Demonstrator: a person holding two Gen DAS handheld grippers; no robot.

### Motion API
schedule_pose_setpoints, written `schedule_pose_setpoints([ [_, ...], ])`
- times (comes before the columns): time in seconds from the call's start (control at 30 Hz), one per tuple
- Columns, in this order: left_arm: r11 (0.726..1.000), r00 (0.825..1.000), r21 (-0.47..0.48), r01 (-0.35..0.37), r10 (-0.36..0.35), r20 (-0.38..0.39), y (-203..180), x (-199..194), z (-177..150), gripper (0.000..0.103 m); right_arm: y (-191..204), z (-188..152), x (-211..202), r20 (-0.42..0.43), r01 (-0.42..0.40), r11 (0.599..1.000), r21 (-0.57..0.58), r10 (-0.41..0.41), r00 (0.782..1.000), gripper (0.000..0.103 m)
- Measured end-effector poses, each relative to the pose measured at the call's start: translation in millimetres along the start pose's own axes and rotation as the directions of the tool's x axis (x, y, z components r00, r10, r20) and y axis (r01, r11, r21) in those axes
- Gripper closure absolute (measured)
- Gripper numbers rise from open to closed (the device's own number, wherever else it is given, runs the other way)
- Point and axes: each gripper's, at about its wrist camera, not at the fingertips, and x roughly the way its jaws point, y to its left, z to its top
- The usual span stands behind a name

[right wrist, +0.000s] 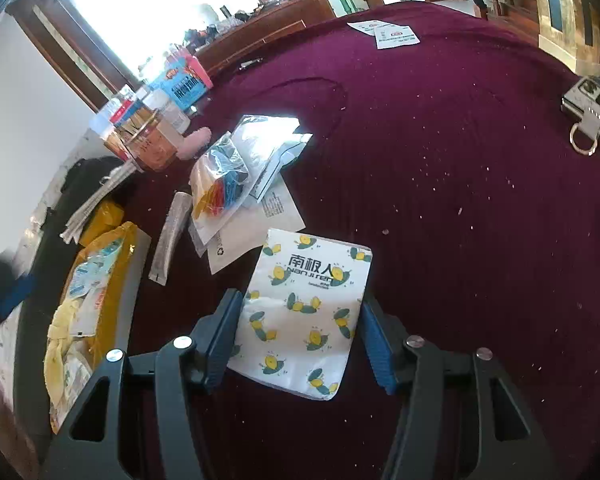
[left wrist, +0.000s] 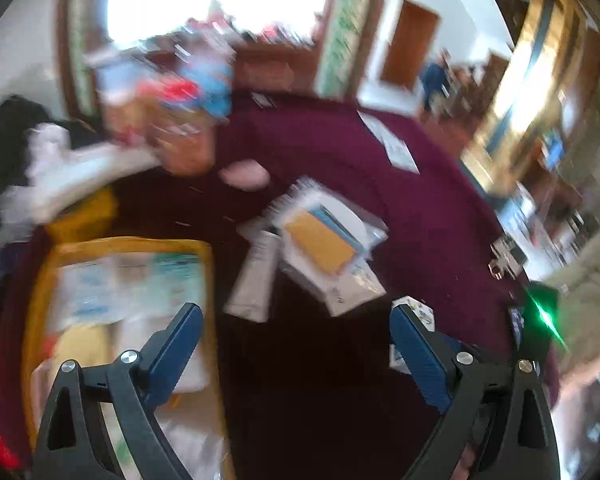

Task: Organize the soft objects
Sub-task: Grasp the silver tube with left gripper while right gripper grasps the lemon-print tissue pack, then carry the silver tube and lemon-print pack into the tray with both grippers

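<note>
A white soft packet printed with lemons (right wrist: 304, 312) lies flat on the maroon cloth (right wrist: 460, 200). My right gripper (right wrist: 300, 328) straddles it, one blue pad at each side edge. The packet looks unsqueezed, so I read the jaws as open. To its left lie a pile of clear bags (right wrist: 236, 172) and a silver sachet (right wrist: 172, 236). A yellow bag (right wrist: 120, 248) holds several packets. In the blurred left wrist view my left gripper (left wrist: 296, 308) hangs open and empty beside the yellow bag (left wrist: 128, 244), short of the clear bags (left wrist: 324, 240).
Jars and boxes (right wrist: 152, 120) crowd the table's far left, with a pink fluffy item (right wrist: 198, 142) beside them. Folded papers (right wrist: 96, 200) lie near the yellow bag. Two cards (right wrist: 392, 34) sit at the far edge, and a metal device with a ring (right wrist: 588, 120) at the right.
</note>
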Motion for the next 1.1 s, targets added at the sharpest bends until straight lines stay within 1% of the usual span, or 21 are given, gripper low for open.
schedule_pose_setpoints([
  [0.03,1.0,1.0,0.03,0.0,0.0,-0.025,-5,12,9,0.007,1,-2,0,0.009,0.001,1.0,-0.006,-0.001,1.0,0.046],
  [0.07,0.998,0.997,0.048,0.028,-0.024,-0.074,-8,28,17,0.009,3,-4,0,0.02,0.009,1.0,-0.018,-0.009,1.0,0.046],
  [0.13,0.997,0.983,0.036,0.066,-0.059,-0.172,-8,60,31,0.017,7,-5,0,0.031,0.019,0.999,-0.033,-0.018,0.999,0.046],
  [0.17,0.998,0.975,0.026,0.057,-0.05,-0.216,-7,77,36,0.02,8,-5,1,0.032,0.025,0.999,-0.039,-0.024,0.999,0.046],
  [0.2,0.999,0.974,0.047,0.026,-0.014,-0.225,-7,88,40,0.021,8,-5,2,0.034,0.028,0.999,-0.042,-0.027,0.999,0.046],
  [0.27,0.994,0.973,0.091,-0.054,0.073,-0.218,-8,108,46,0.03,8,-4,2,0.033,0.023,0.999,-0.047,-0.022,0.999,0.046],
  [0.33,0.993,0.958,0.107,-0.041,0.07,-0.278,-4,132,49,0.031,6,-5,0,0.04,0.015,0.999,-0.044,-0.013,0.999,0.046],
  [0.4,0.995,0.945,0.072,-0.071,0.09,-0.315,5,146,51,0.031,6,-5,0,0.037,0.007,0.999,-0.046,-0.005,0.999,0.046],
  [0.47,0.992,0.94,0.088,-0.088,0.112,-0.323,8,156,51,0.031,6,-5,0,0.036,0.002,0.999,-0.048,-0.001,0.999,0.046],
  [0.5,0.993,0.934,0.081,-0.09,0.113,-0.338,9,161,50,0.033,6,-5,0,0.039,0.002,0.999,-0.05,0.0,0.999,0.046],
  [0.57,0.991,0.936,0.102,-0.084,0.113,-0.333,5,164,50,0.036,7,-6,-1,0.038,-0.004,0.998,-0.06,0.007,0.999,0.046],
  [0.6,0.992,0.931,0.096,-0.08,0.109,-0.348,4,167,50,0.037,8,-6,-1,0.039,-0.004,0.998,-0.064,0.007,0.999,0.046],
  [0.63,0.995,0.923,0.073,-0.072,0.094,-0.373,5,173,50,0.041,8,-6,-1,0.041,-0.002,0.998,-0.065,0.005,0.999,0.046],
  [0.67,0.997,0.915,0.045,-0.061,0.074,-0.397,6,180,49,0.052,8,-6,-1,0.043,-0.002,0.998,-0.067,0.004,0.999,0.046],
  [0.7,0.997,0.91,0.046,-0.061,0.075,-0.409,5,186,49,0.059,8,-7,-2,0.044,-0.004,0.998,-0.068,0.007,0.999,0.046],
  [0.73,0.994,0.914,0.074,-0.075,0.098,-0.394,2,188,49,0.07,8,-7,-2,0.047,-0.004,0.998,-0.067,0.007,0.999,0.046],
  [0.8,0.99,0.913,0.089,-0.112,0.138,-0.384,1,188,50,0.071,7,-6,-2,0.049,0.0,0.998,-0.066,0.004,0.999,0.046],
  [0.87,0.986,0.905,0.086,-0.14,0.163,-0.392,4,183,48,0.073,8,-7,-2,0.049,0.0,0.998,-0.069,0.003,0.999,0.046],
  [0.97,0.99,0.902,0.043,-0.132,0.138,-0.409,13,169,40,0.073,10,-7,-3,0.053,0.001,0.997,-0.076,0.003,0.999,0.046],
  [1.03,0.995,0.914,-0.006,-0.103,0.092,-0.394,18,151,32,0.073,11,-8,-3,0.05,-0.001,0.996,-0.084,0.005,0.999,0.046],
  [1.1,0.997,0.926,-0.02,-0.07,0.057,-0.374,16,129,21,0.073,13,-8,-3,0.05,0.0,0.996,-0.092,0.004,0.999,0.046],
])
